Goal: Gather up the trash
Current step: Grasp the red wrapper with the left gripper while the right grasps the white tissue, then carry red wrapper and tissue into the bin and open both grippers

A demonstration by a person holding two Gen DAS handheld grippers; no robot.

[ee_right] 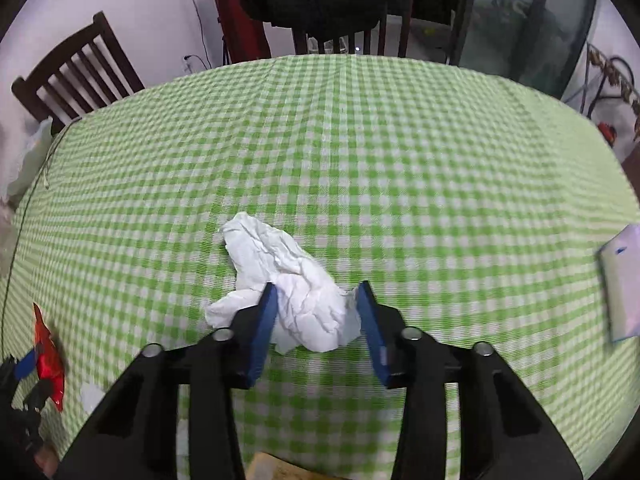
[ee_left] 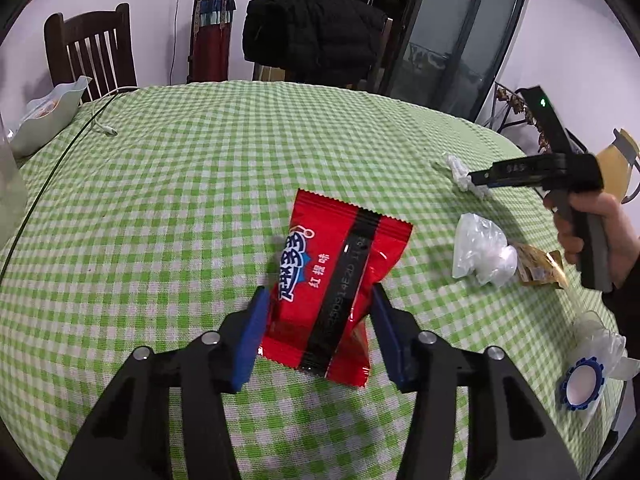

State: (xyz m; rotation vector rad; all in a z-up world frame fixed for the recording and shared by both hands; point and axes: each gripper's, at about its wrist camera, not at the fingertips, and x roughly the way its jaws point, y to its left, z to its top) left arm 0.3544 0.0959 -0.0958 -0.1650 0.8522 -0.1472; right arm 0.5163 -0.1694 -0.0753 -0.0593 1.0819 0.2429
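**A:** Where does your left gripper (ee_left: 318, 304) stand?

**B:** Your left gripper's blue-padded fingers (ee_left: 250, 344) are spread wide, one on each side of the red foil snack packet with the black stripe (ee_left: 336, 296). The packet lies flat on the green-and-white checked worktop (ee_left: 200, 184), its near half between the pads. I cannot tell whether either pad touches it; nothing is clamped.

**A:** And your right gripper?

**B:** Your right gripper (ee_right: 318, 304) is also parted, straddling the crumpled white paper tissue (ee_right: 288, 280). The tissue rests on the worktop with its near lump between the pads and its far end reaching out past the tips. The left pad looks to be against the paper and the right one just beside it, but no grip is closed.

**A:** What else lies near you?

**B:** In the left wrist view, your right hand (ee_left: 600, 224) holds that gripper over the tissue at the far right. Nearer than that sit a crumpled clear plastic bag (ee_left: 482, 254) and, touching it, a gold foil wrapper (ee_left: 538, 270). Nearer still, by the worktop edge, is a blue toothed plastic ring with a white centre (ee_left: 582, 386) beside more clear plastic film (ee_left: 600, 342). A white pouch (ee_left: 44, 120) and a white cable (ee_left: 100, 122) lie at the far left, with a dark wooden chair (ee_left: 92, 48) behind.
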